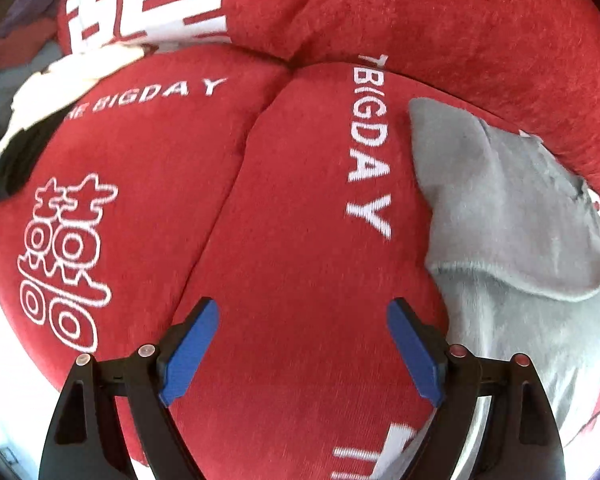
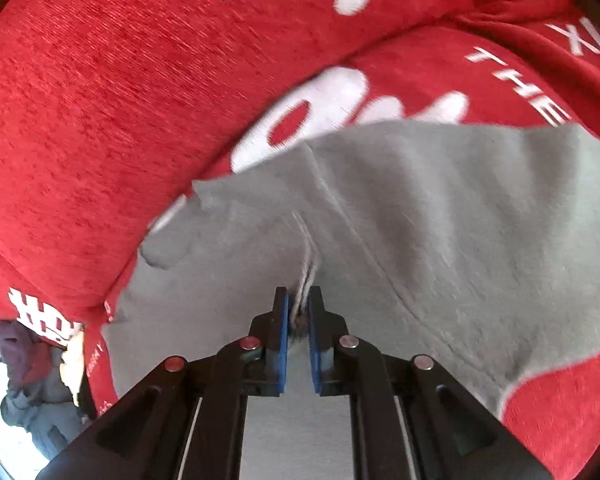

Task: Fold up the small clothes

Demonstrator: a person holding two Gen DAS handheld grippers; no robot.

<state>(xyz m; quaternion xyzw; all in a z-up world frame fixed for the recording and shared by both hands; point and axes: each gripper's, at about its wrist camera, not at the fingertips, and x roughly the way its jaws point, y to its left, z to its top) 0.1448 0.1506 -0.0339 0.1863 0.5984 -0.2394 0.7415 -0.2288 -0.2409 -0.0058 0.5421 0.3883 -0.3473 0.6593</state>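
Grey garment [image 2: 440, 220] lies on red cushions [image 1: 300, 300]; right gripper [image 2: 298, 312] jaws pinch its seam (mid-fold, likely). Left gripper [image 1: 304, 344] spread, empty; next: carry edge over.

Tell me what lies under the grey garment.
The grey garment lies on red cushions printed with white lettering, which show around its edges. The right gripper pinches a fold of it. Anything directly beneath the cloth is hidden.

We count one grey garment [image 2: 420, 220], two red seat cushions [image 1: 140, 200], and two grippers [image 1: 302, 316].
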